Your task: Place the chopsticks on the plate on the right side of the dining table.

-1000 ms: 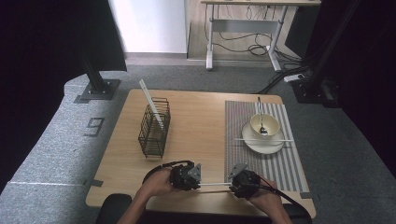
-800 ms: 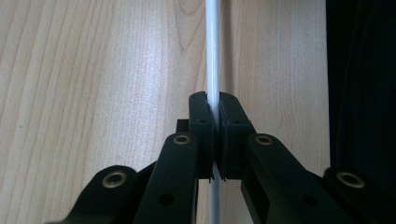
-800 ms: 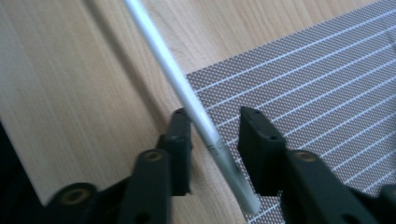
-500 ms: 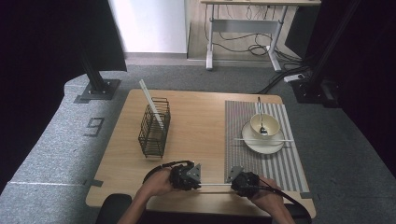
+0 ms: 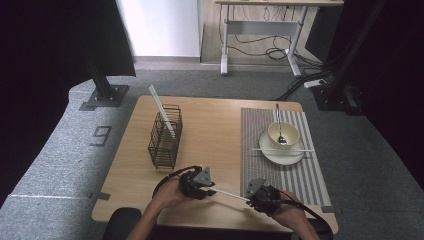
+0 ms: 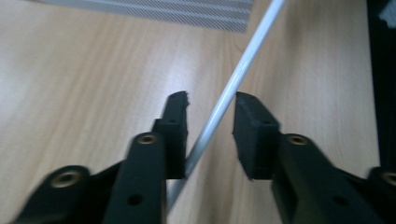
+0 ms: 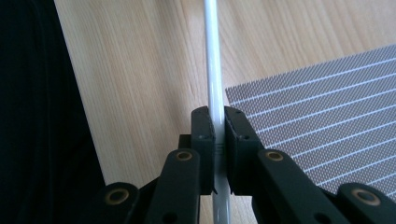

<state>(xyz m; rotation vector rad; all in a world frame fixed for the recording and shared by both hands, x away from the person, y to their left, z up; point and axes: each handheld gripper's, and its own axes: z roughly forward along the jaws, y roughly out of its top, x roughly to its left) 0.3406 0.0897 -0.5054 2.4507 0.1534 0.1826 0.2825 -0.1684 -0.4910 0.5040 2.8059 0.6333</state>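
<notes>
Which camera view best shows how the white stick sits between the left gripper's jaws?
The left gripper view: the left gripper has just opened, and the white stick runs loose between its jaws. The right gripper view shows the right gripper clamped on it. The high view shows it spanning both grippers, thin and small.

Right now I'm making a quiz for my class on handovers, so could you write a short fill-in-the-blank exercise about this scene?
1. The white stick is clamped between the jaws of the ____ gripper.
2. The left gripper has just been opening its jaws, and the white stick runs ____ them.
3. The bowl sits on a ____, which lies on the striped mat.
4. Another stick leans in the wire ____ on the table.

Missing words: right; between; plate; basket
</notes>
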